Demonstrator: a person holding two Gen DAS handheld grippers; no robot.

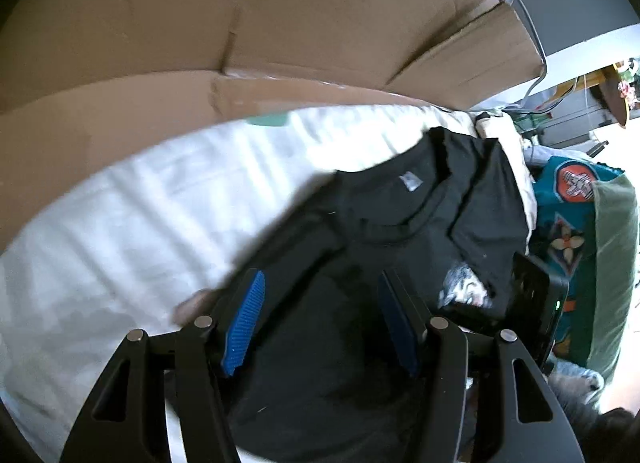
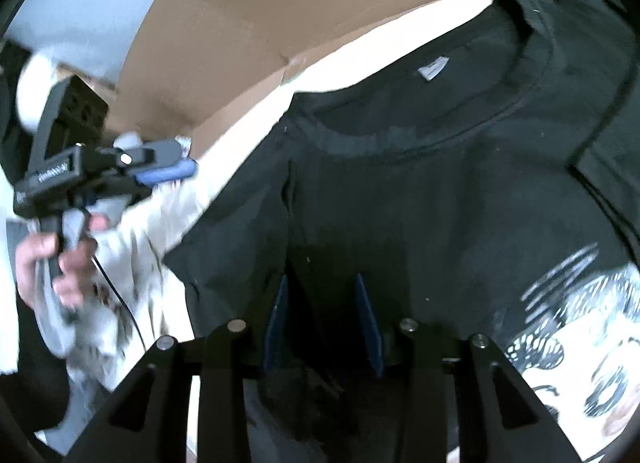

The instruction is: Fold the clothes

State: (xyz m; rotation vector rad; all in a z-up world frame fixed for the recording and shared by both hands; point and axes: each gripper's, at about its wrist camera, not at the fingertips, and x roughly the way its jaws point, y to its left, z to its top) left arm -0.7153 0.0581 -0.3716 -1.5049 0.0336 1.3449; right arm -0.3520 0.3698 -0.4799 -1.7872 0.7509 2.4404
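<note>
Left wrist view: looks forward and steeply down between its own fingers, close above the black T-shirt (image 1: 400, 231) on white bedding (image 1: 120, 223), cardboard (image 1: 280, 15) beyond. Right wrist view: nearer and steeper over the same shirt, its collar label (image 2: 432, 69) common to both; the left gripper (image 2: 168, 167) appears at left.

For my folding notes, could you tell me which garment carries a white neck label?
The black T-shirt; the teal patterned garment beside it shows none.
</note>
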